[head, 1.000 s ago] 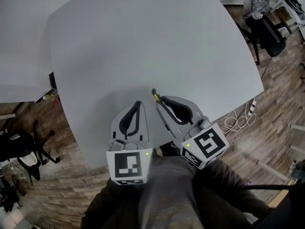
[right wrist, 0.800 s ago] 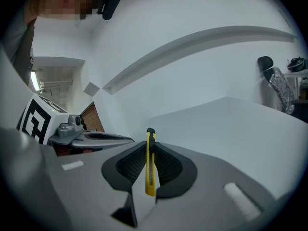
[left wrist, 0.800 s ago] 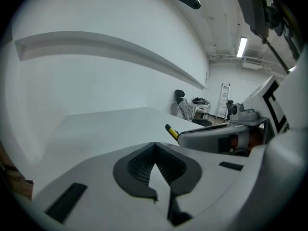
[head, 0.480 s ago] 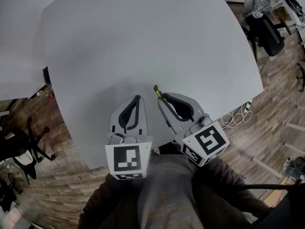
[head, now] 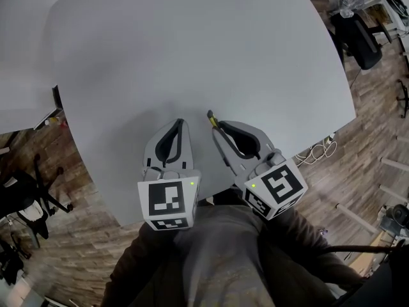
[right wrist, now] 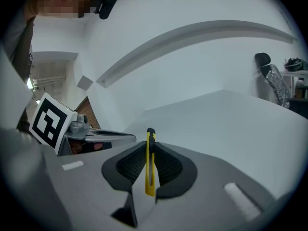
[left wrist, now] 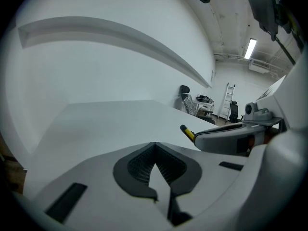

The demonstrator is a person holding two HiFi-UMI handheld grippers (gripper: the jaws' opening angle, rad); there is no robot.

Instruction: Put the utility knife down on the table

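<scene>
A slim yellow utility knife (right wrist: 150,162) with a black tip stands clamped between the pads of my right gripper (head: 216,128), which is shut on it. In the head view its tip (head: 210,118) pokes out past the jaws, over the near edge of the white table (head: 192,50). The knife (left wrist: 187,133) also shows in the left gripper view, sticking out of the right gripper. My left gripper (head: 177,128) sits just to the left, side by side with the right one, shut with nothing between its pads (left wrist: 166,165).
The table's near edge runs under both grippers, with brick-pattern floor (head: 358,171) below it. A white cable (head: 316,152) lies on the floor at the right. Black office chairs (head: 25,200) stand at the left, and another chair (head: 358,40) at the upper right.
Both grippers have edged slightly forward and left over the table. The knife stays clamped in the right gripper.
</scene>
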